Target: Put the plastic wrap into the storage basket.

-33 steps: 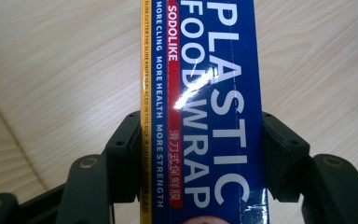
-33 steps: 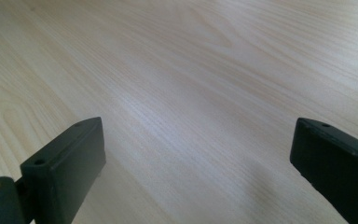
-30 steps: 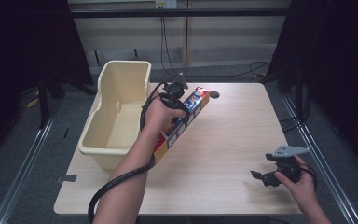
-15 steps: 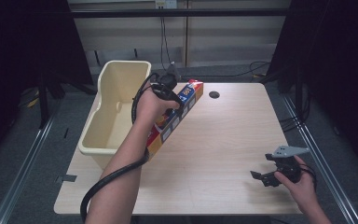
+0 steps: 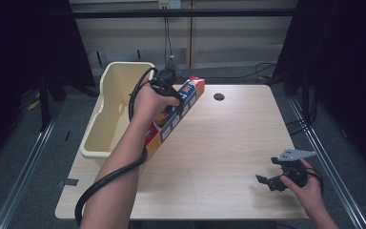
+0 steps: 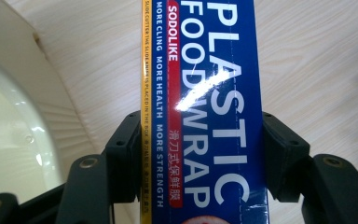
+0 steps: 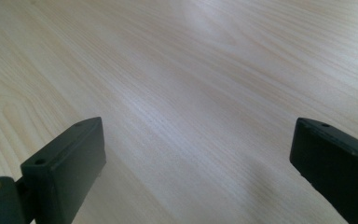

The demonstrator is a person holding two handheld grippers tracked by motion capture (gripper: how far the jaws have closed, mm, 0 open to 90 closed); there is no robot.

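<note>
I count 1 long box of plastic food wrap (image 5: 174, 119), 1 cream plastic tub (image 5: 106, 129), and 2 grippers. My left gripper (image 5: 171, 98) has its jaws clamped on the 2 long sides of the blue box (image 6: 205, 112), which hangs tilted just above the table, its near end beside the tub's right wall. My right gripper (image 5: 272, 182) sits low at the table's near right corner, well apart from the box, jaws spread wide over bare wood (image 7: 191, 93). The table (image 5: 228, 143) is pale wood grain with 1 dark round hole (image 5: 218, 97) near its far edge. Black curtains flank the room, and cables trail on the grey floor behind.
</note>
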